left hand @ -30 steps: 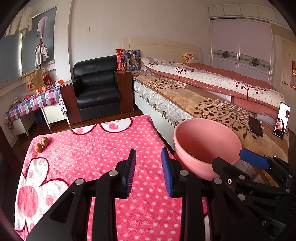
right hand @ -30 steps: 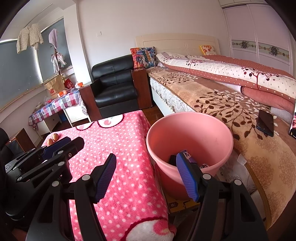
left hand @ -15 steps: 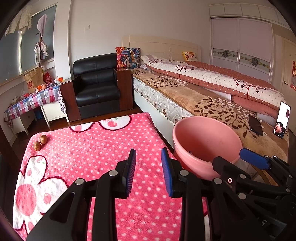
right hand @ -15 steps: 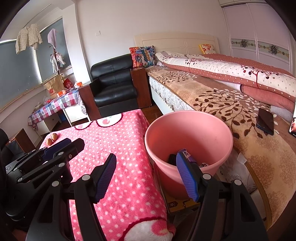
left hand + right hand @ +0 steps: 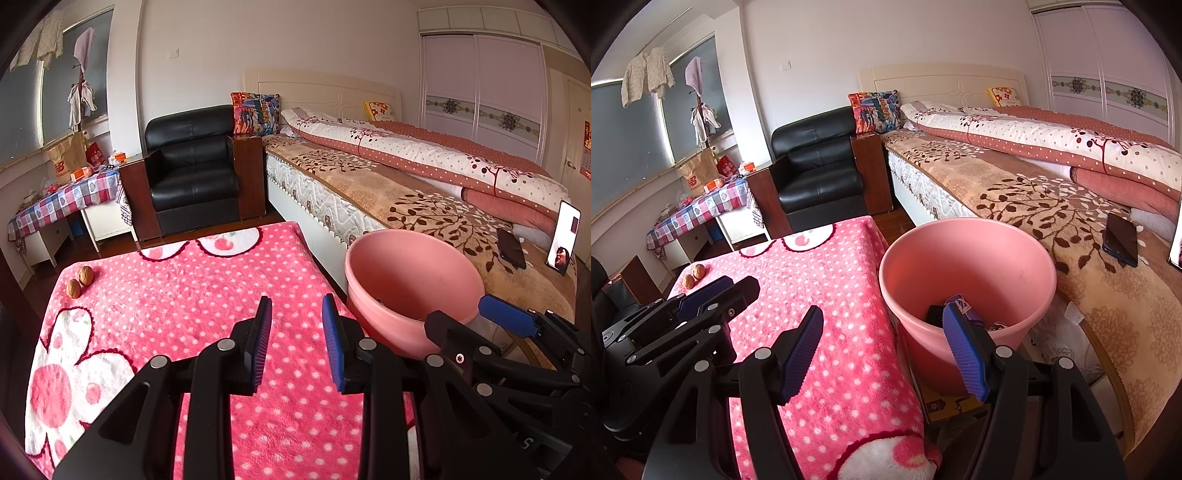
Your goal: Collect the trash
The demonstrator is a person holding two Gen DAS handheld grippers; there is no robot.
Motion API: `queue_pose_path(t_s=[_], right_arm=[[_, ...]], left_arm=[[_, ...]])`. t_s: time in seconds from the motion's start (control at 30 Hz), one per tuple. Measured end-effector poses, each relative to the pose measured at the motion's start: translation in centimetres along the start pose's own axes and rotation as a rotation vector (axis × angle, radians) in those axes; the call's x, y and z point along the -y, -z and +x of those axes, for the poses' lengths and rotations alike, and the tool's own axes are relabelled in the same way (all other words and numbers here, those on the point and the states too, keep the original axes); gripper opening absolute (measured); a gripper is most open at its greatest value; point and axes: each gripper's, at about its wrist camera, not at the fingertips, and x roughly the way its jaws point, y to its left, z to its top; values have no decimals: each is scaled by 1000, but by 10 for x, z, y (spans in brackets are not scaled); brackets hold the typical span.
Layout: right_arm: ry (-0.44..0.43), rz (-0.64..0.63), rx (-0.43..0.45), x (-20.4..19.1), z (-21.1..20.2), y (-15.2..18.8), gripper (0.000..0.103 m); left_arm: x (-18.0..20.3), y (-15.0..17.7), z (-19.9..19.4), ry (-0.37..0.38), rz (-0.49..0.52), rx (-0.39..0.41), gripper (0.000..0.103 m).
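Note:
A pink bucket (image 5: 1027,280) stands beside the table's right edge, with dark and purple scraps (image 5: 960,310) at its bottom; it also shows in the left wrist view (image 5: 443,273). Two walnuts (image 5: 79,281) lie at the far left of the pink dotted tablecloth (image 5: 207,280), and show in the right wrist view (image 5: 693,276). My left gripper (image 5: 295,334) is open and empty above the cloth. My right gripper (image 5: 882,350) is open and empty, near the table's front right corner, its right finger in front of the bucket.
A bed (image 5: 406,184) with a quilt runs along the right, with a dark phone (image 5: 1121,240) and a lit phone (image 5: 563,240) on it. A black armchair (image 5: 195,173) and a checked side table (image 5: 66,199) stand beyond the table.
Both views have shifted slightly; the grippers stay open and empty. Nothing on the table has moved.

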Motion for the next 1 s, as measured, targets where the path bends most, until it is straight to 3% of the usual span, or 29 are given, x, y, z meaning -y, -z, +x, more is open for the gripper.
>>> queue_pose_path(t_s=[1.0], right_arm=[[-1, 2, -2, 0, 0, -2, 67]], left_arm=[[0, 2, 0, 1, -3, -1, 28]])
